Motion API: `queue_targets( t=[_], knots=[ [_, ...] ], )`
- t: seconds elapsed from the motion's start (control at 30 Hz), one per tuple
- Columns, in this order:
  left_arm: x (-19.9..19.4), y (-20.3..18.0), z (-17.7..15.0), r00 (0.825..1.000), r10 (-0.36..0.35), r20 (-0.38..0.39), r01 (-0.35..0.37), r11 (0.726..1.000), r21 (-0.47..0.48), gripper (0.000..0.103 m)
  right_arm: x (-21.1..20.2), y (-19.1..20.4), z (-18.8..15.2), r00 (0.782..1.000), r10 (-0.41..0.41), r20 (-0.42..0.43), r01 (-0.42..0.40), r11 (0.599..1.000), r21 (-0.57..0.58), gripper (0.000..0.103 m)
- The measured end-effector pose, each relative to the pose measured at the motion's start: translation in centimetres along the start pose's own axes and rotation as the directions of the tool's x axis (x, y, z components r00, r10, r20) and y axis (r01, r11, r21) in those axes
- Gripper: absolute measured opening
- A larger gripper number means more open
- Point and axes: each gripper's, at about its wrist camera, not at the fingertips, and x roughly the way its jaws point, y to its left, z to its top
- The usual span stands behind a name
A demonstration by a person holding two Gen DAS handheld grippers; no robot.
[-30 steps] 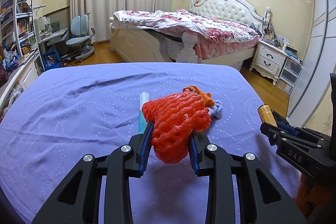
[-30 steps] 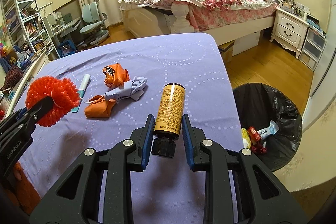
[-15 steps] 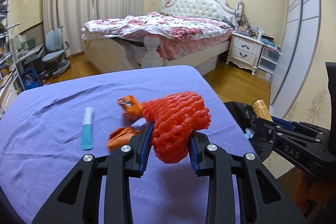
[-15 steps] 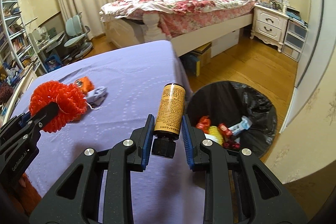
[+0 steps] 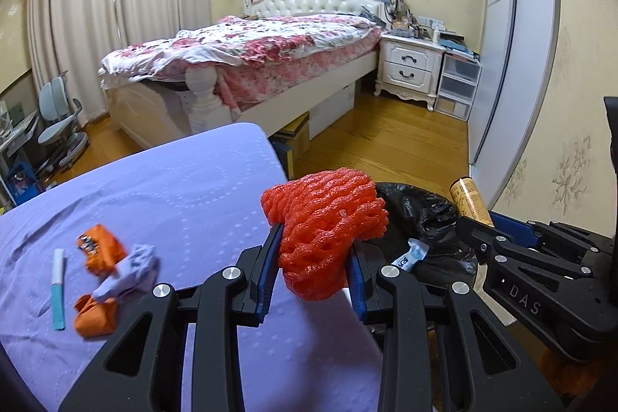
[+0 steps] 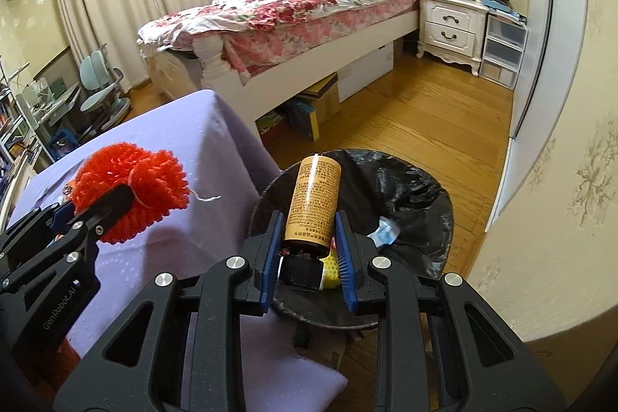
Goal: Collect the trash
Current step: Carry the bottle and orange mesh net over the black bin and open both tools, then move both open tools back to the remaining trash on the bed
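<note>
The left gripper [image 5: 313, 267] holds a bright orange foam net [image 5: 324, 230] squeezed between its blue pads, the net bulging up and forward past the fingertips; it sits at the right-hand edge of the purple-covered table [image 5: 162, 188], with the black-lined trash bin [image 5: 428, 215] just beyond and to its right; the right gripper [image 6: 307, 250] holds a tan cylindrical bottle [image 6: 313, 197] with its black cap nearest the camera, the bottle pointing forward directly over the open trash bin [image 6: 409, 188], whose bag already contains a white-and-blue wrapper [image 6: 386, 228] and something yellow; a second ago both grippers were over the middle of the table, with the bin only at the right edge of the right wrist view and absent from the left one; now the table has slid to the left in both views and the bin lies under the bottle; the grips on net and bottle look unchanged; left behind on the table are two crumpled orange wrappers [image 5: 101, 250], a crumpled pale wrapper [image 5: 133, 271] and a slim teal-and-white tube [image 5: 58, 288], all grouped near the left edge of the left wrist view; both sets of jaws are drawn narrow, each clamped firmly on its item.
</note>
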Motion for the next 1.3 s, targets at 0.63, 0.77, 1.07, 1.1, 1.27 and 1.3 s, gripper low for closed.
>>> queue_targets(
  t=[0.63, 0.77, 1.07, 1.1, 1.27, 1.3],
  knots=[
    [1.1, -1.8, 0.0, 0.998, 0.065, -0.008, -0.065, 0.997, 0.04, 0.078, 1.2, -2.6, 0.4, 0.998, -0.064, 0.012, 0.064, 0.997, 0.046, 0.046],
    [0.1, -1.4, -0.4, 0.997, 0.082, 0.002, -0.082, 0.996, 0.038, 0.08, 0.8, -2.4, 0.4, 0.997, -0.073, 0.019, 0.072, 0.996, 0.053, 0.057],
    [-3.0, 2.5, -2.0, 0.99, 0.141, -0.004, -0.141, 0.99, -0.022, 0.08, -0.8, -0.3, -0.7, 0.999, -0.043, 0.017, 0.042, 0.998, 0.049, 0.063],
    [-3.3, 3.0, -2.3, 0.989, 0.15, -0.007, -0.15, 0.988, -0.028, 0.08, -0.9, 0.2, -0.9, 0.999, -0.031, 0.014, 0.03, 0.999, 0.045, 0.063],
    [-4.8, 6.3, -4.2, 0.975, 0.217, -0.035, -0.219, 0.973, -0.072, 0.081, -1.1, 3.2, -1.8, 0.999, 0.036, -0.01, -0.036, 0.999, 0.015, 0.063],
    [-5.0, 7.2, -4.7, 0.971, 0.233, -0.044, -0.237, 0.968, -0.089, 0.08, -1.1, 3.6, -1.9, 0.999, 0.042, -0.013, -0.041, 0.999, 0.01, 0.063]
  ],
)
